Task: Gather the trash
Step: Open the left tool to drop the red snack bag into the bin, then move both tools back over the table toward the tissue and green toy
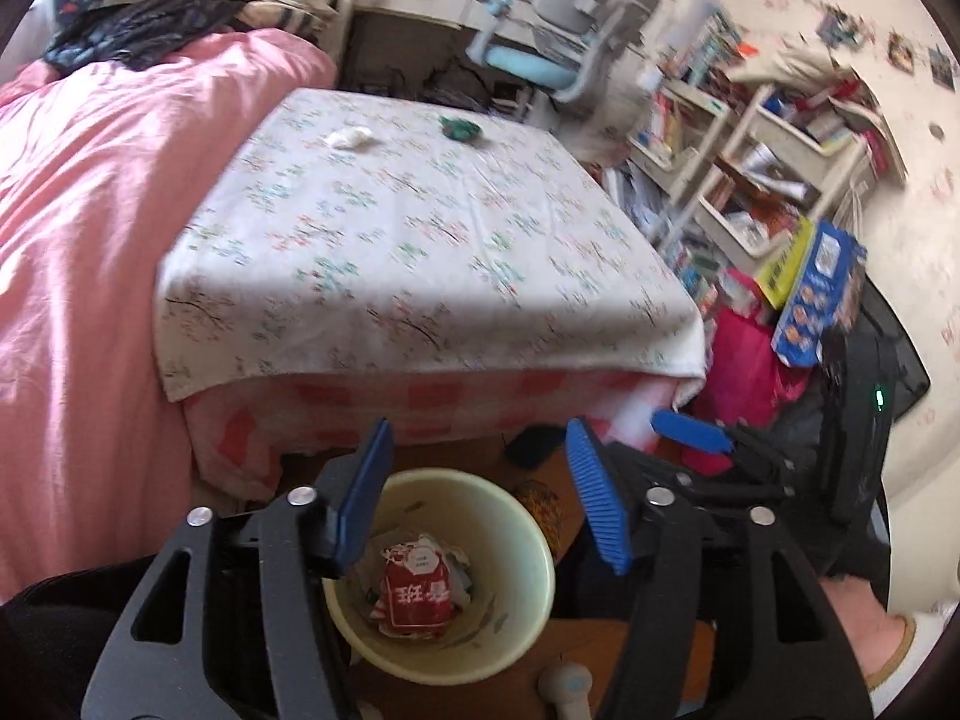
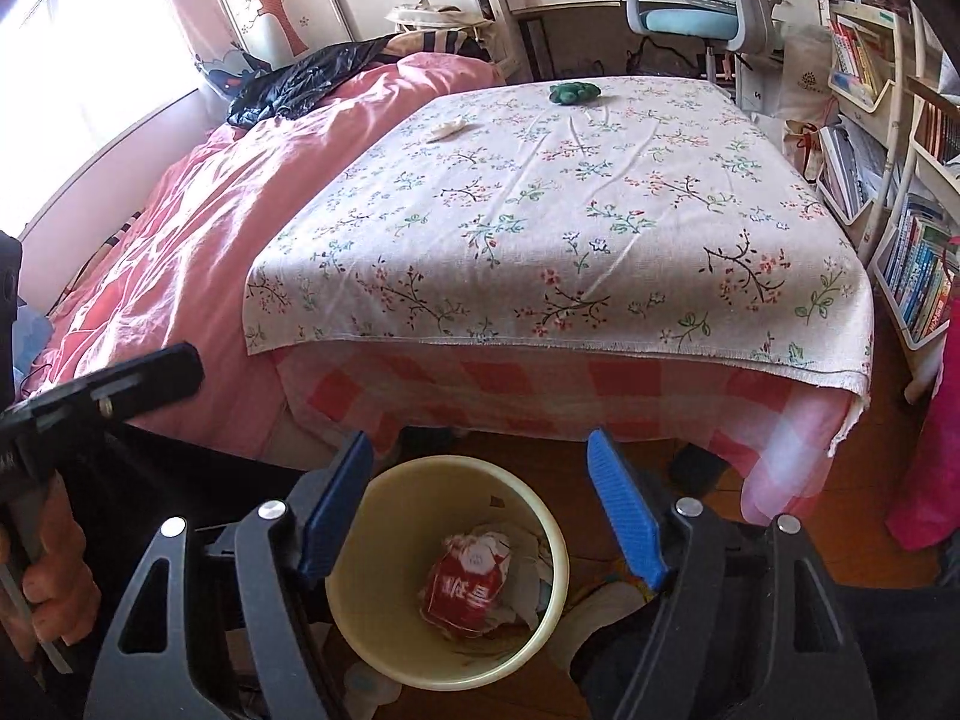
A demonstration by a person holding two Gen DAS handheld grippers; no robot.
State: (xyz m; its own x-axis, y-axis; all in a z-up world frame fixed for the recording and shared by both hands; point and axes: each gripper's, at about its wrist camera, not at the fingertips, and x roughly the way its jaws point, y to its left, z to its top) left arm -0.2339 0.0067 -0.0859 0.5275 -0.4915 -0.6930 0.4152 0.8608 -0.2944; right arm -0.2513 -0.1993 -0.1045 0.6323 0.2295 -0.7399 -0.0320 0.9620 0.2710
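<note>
Black grippers, blue ribbed fingers (image 2: pixel 624 510), silver screws

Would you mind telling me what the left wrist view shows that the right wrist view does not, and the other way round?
Only the left wrist view shows the right gripper from outside, the blue box and the pink bag.

Only the right wrist view shows the tree-painted panel, the bright window and the hand holding the left gripper's handle.

Both show the bin with the red wrapper inside, open blue fingers above it, the floral cloth, white tissue, green object, pink quilt and blue chair.
</note>
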